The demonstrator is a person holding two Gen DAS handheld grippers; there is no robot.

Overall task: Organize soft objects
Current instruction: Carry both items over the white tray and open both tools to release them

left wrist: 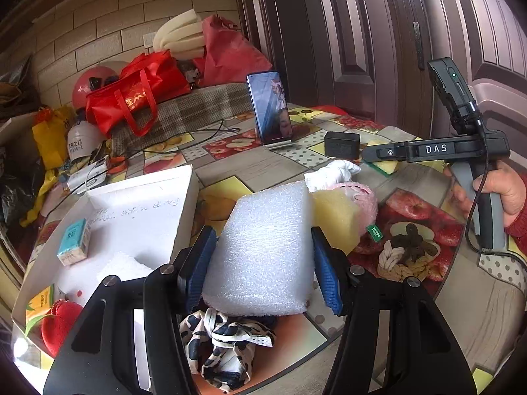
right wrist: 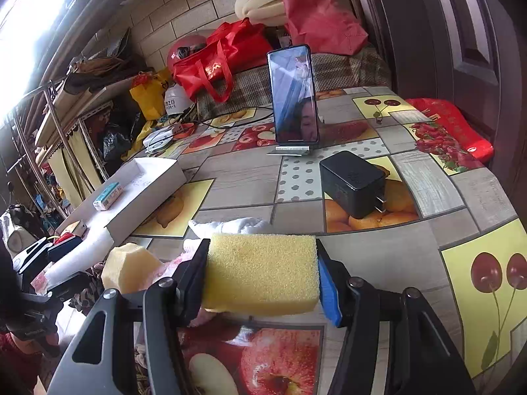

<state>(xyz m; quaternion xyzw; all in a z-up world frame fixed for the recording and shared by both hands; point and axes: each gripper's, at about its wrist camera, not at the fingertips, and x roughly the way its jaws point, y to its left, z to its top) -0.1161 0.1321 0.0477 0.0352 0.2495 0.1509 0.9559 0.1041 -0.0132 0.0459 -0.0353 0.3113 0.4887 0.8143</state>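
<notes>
My left gripper [left wrist: 263,263] is shut on a white foam block [left wrist: 263,253], with its blue pads pressed on both sides. A black-and-white patterned cloth [left wrist: 224,345] lies under it. Behind the block sit a yellow foam chunk [left wrist: 336,217], a pink knitted item [left wrist: 365,197] and a white cloth [left wrist: 332,171]. My right gripper [right wrist: 262,279] is shut on a yellow sponge [right wrist: 260,273], held above the fruit-print tablecloth [right wrist: 378,256]. In the left wrist view the right gripper [left wrist: 378,158] shows at the right with the sponge [left wrist: 388,166], a hand on its handle.
An open white box [left wrist: 184,204] at the left holds a tissue pack [left wrist: 74,242] and a red item [left wrist: 59,326]. A phone on a stand [right wrist: 293,98] and a black charger [right wrist: 354,187] stand further back. A knotted rope piece [left wrist: 405,253] lies at the right. Red bags [right wrist: 220,62] crowd the far end.
</notes>
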